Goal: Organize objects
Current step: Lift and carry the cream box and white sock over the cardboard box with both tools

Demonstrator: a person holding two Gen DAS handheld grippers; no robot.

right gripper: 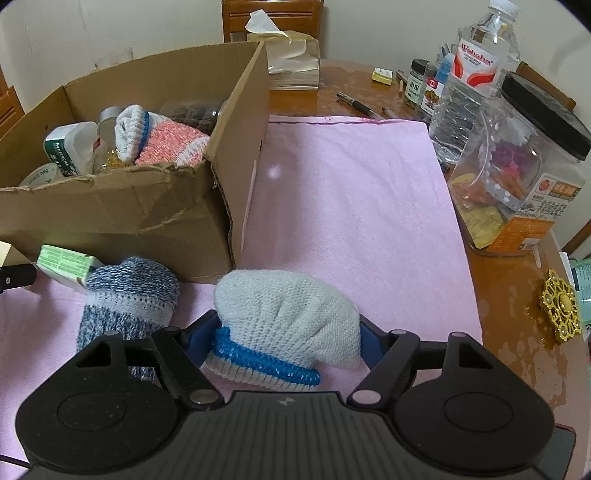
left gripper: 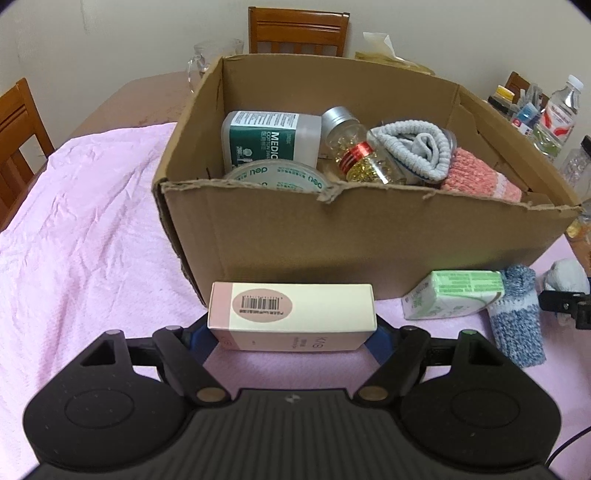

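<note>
My left gripper (left gripper: 291, 332) is shut on a cream and pink carton (left gripper: 291, 315) with a barcode, held in front of the cardboard box (left gripper: 369, 236). The box holds a medical cotton jar (left gripper: 271, 138), a tape roll (left gripper: 280, 175), a glass jar of gold bits (left gripper: 354, 155) and rolled socks (left gripper: 417, 151). My right gripper (right gripper: 286, 339) is shut on a white rolled sock with a blue band (right gripper: 286, 325), just right of the box's (right gripper: 110, 210) near corner. A blue-speckled sock (right gripper: 129, 299) and a green-white carton (right gripper: 66, 264) lie by the box.
A pink cloth (right gripper: 351, 192) covers the table. At the right stand a plastic jar with a black lid (right gripper: 524, 177), a water bottle (right gripper: 472, 81), small jars and pens. A gold ornament (right gripper: 559, 306) lies on bare wood. Wooden chairs (left gripper: 297, 31) and a tissue pack (right gripper: 291, 55) are behind.
</note>
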